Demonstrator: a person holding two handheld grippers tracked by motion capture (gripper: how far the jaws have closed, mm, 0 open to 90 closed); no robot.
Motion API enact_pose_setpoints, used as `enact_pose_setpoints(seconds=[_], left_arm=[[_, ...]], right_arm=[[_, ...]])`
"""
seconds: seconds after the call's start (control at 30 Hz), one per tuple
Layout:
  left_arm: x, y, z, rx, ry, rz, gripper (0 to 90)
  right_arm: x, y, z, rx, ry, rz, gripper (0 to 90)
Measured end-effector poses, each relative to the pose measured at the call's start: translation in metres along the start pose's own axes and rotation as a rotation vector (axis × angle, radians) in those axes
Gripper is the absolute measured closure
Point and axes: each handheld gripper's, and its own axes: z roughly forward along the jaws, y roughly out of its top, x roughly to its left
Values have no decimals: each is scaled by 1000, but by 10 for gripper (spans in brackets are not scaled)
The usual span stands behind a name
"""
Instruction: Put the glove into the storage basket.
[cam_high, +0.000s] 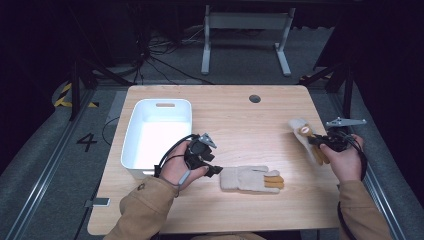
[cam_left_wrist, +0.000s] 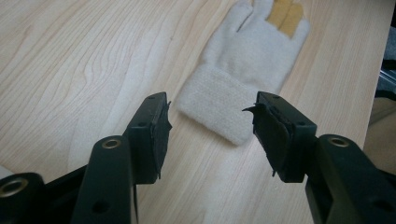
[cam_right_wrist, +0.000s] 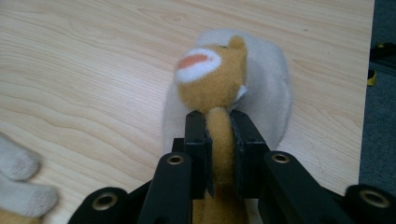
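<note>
1. A white rectangular plastic bin (cam_high: 157, 131) sits on the pale wooden surface (cam_high: 240, 115).
2. The left tool (cam_high: 216, 170), jaws apart, faces a flat cream knitted glove (cam_high: 250, 178).
3. The right tool (cam_high: 314, 141) clamps a second cream-and-tan glove (cam_high: 306, 135), lifted near the surface's right edge.

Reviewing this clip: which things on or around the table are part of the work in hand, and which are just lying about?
In the job:
- glove clamped in the right gripper
- flat glove ahead of the open left gripper
- white bin, probably the destination

Lying about:
- floor cables
- metal stand behind the table
</note>
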Motion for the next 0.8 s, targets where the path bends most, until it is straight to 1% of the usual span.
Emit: enact_pose_setpoints(seconds=[0.03, 0.07, 0.13, 0.17, 0.2, 0.27, 0.33, 0.37, 0.43, 0.53, 0.6, 0.63, 0.7, 0.73, 0.8], left_arm=[[0, 1, 0, 1, -1, 1, 466], [0, 2, 0, 1, -1, 7, 466], [0, 2, 0, 1, -3, 7, 466], [0, 3, 0, -1, -3, 10, 466], [0, 3, 0, -1, -3, 10, 466], [0, 4, 0, -6, -3, 11, 466], [0, 5, 0, -4, -2, 17, 467], [0, 5, 0, -4, -3, 17, 469], [0, 6, 0, -1, -5, 17, 470], [-1, 7, 1, -3, 9, 28, 475], [-1, 8, 2, -4, 18, 30, 475], [-1, 9, 2, -9, 23, 31, 467], [0, 9, 3, -11, 22, 28, 460], [0, 9, 3, -15, 22, 28, 460], [0, 10, 3, -22, 21, 34, 449]], right_arm=[[1, 1, -3, -2, 6, -3, 794], [5, 3, -9, -12, 24, -16, 794], [6, 3, -10, -17, 32, -21, 794], [11, 6, -16, -33, 68, -45, 794], [11, 6, -16, -33, 68, -45, 794], [14, 7, -21, -42, 103, -53, 793], [18, 8, -25, -43, 128, -81, 793], [23, 9, -28, -45, 142, -103, 793], [26, 10, -30, -47, 149, -111, 793], [35, 13, -35, -52, 172, -138, 793], [41, 14, -38, -55, 193, -148, 793], [46, 15, -40, -57, 208, -164, 793], [51, 16, -41, -55, 218, -176, 793], [51, 16, -41, -55, 218, -176, 793], [58, 17, -41, -53, 244, -196, 793]])
